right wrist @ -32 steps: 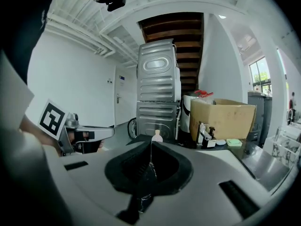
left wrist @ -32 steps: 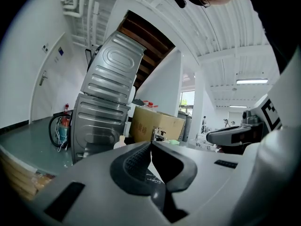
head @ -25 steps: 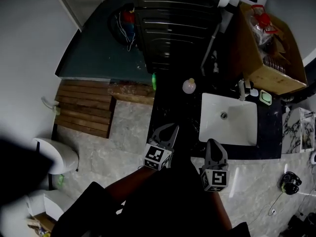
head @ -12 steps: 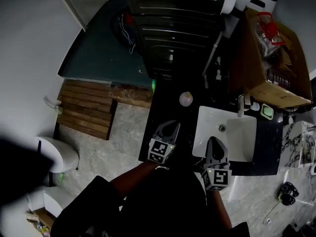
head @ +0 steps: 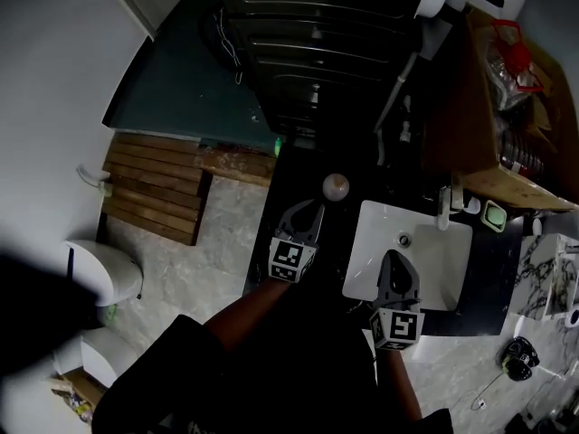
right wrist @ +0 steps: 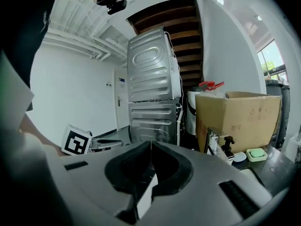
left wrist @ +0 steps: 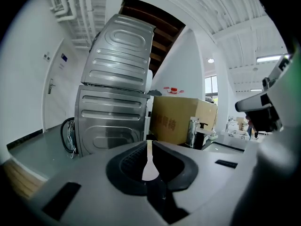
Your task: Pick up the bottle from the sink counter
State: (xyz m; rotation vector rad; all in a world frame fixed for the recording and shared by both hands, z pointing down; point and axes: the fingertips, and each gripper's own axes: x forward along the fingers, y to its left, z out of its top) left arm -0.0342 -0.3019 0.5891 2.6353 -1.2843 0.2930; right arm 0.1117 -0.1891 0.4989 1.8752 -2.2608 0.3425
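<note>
The left gripper (head: 310, 215) is hovering with its jaws pressed together and nothing between them, so it is not ready to take anything. My guess is that it is being carried closed toward the counter and will have to spread its jaws before a grab. Just ahead of its tips and a little to their right, the bottle (head: 336, 186) is standing upright on the dark sink counter (head: 294, 188). It is apart from the jaws and showing from above as a pale round top.

The right gripper (head: 396, 262) is likewise clenched on nothing, hanging over the near edge of the white sink basin (head: 434, 260), probably parked out of the way. Beyond it, the faucet (head: 443, 202) and a green soap dish (head: 493, 213) are sitting at the basin's far rim, with a cardboard box (head: 488, 143) behind them. Farther ahead of the left gripper, stacked steel laundry machines (head: 308, 43) are closing off the counter's end.
</note>
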